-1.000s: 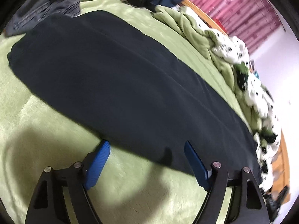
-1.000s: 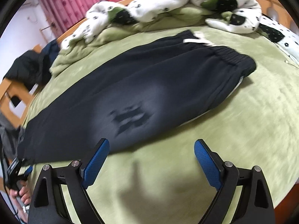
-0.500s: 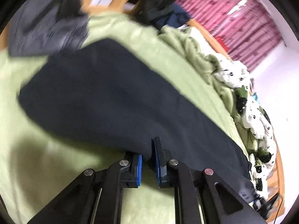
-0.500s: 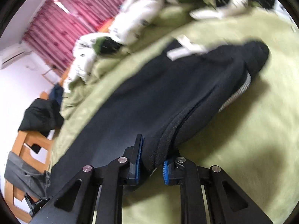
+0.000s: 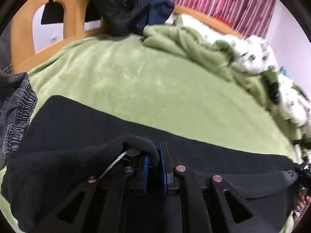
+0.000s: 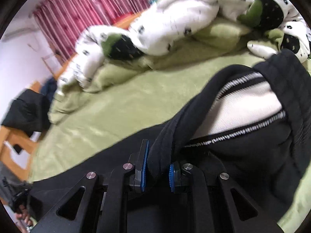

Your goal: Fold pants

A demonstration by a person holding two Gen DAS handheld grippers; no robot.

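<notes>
Black pants (image 5: 81,136) lie across the green blanket (image 5: 136,81) on the bed. My left gripper (image 5: 154,167) is shut on a lifted fold of their near edge, and the black cloth bunches over its blue pads (image 5: 145,172). In the right wrist view, my right gripper (image 6: 157,169) is shut on the pants (image 6: 243,159) near the waist. The raised cloth there shows a white inner lining (image 6: 243,104) and grey-white stitching. The lifted edge hangs over both grippers and hides the pants beneath.
A white spotted duvet (image 6: 175,19) and a rumpled green cover (image 5: 184,40) are piled along the far side. Dark clothes (image 5: 124,2) hang over the wooden bed frame (image 5: 72,9). A grey garment (image 5: 15,112) lies at the left. Red curtains (image 6: 77,15) hang behind.
Both grippers went from wide open in front of the pants to shut on the near edge. They then lifted it and carried it toward the far side, uncovering the inner lining.
</notes>
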